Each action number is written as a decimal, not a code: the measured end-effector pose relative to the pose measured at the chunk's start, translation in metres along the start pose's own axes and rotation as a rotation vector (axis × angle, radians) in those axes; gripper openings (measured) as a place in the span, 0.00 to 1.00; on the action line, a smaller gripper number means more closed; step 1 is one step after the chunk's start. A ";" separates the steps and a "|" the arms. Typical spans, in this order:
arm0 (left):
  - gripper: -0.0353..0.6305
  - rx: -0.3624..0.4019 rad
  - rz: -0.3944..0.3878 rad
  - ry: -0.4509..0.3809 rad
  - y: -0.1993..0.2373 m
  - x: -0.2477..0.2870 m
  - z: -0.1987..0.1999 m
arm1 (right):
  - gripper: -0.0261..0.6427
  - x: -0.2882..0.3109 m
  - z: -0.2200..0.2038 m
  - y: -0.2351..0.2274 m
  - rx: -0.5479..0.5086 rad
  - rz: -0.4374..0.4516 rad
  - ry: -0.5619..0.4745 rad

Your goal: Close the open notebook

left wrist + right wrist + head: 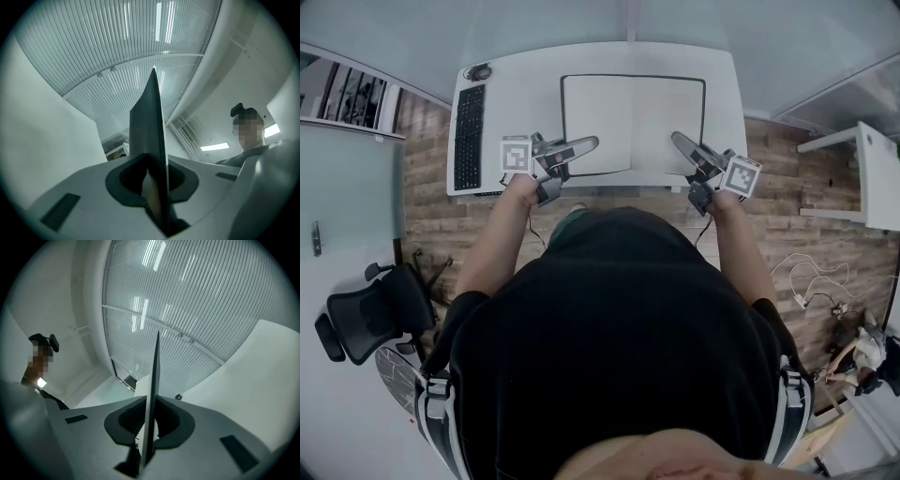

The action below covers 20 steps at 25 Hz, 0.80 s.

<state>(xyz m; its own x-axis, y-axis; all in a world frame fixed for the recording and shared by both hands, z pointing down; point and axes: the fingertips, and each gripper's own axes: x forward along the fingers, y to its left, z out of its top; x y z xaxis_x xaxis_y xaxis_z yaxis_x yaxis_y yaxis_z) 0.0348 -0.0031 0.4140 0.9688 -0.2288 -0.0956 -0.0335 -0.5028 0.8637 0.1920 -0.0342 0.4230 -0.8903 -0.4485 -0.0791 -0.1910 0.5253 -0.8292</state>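
Notebook (pixel 633 122) is laid open and flat on the white surface (pixel 511 89), beside a keyboard (pixel 469 136). Its near left corner is taken by the left hand-held gripper (pixel 584 145), its near right corner by the right hand-held gripper (pixel 680 142). Each pair of jaws is narrowed onto a thin dark cover edge (pixel 150 140). Both sides are probably gripped so that one half can be swung over while the other is steadied.

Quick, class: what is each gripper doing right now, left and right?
Left gripper: closed on the open notebook, left side.
Right gripper: closed on the same notebook, right side.
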 end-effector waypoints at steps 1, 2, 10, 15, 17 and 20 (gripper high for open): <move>0.15 -0.002 0.001 -0.001 -0.001 0.001 -0.001 | 0.13 -0.001 -0.001 0.001 0.003 0.006 -0.002; 0.15 -0.005 0.000 -0.001 -0.003 0.003 0.000 | 0.13 -0.003 -0.001 0.001 0.007 0.008 -0.005; 0.15 0.008 -0.002 0.011 -0.003 0.011 -0.002 | 0.13 -0.012 0.002 0.000 0.005 -0.013 -0.013; 0.15 0.005 -0.011 0.015 -0.004 0.015 0.002 | 0.13 -0.015 0.007 0.000 -0.006 -0.026 -0.026; 0.15 0.003 -0.016 0.018 -0.004 0.016 0.003 | 0.13 -0.015 0.009 0.003 -0.017 -0.025 -0.030; 0.15 0.008 -0.021 0.024 -0.002 0.021 0.006 | 0.13 -0.018 0.015 0.003 -0.029 -0.032 -0.041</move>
<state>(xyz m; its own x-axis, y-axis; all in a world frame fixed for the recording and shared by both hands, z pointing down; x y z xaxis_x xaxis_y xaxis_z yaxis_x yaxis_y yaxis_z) 0.0541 -0.0120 0.4073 0.9748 -0.1985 -0.1015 -0.0153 -0.5137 0.8578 0.2137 -0.0352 0.4137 -0.8660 -0.4942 -0.0758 -0.2314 0.5305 -0.8155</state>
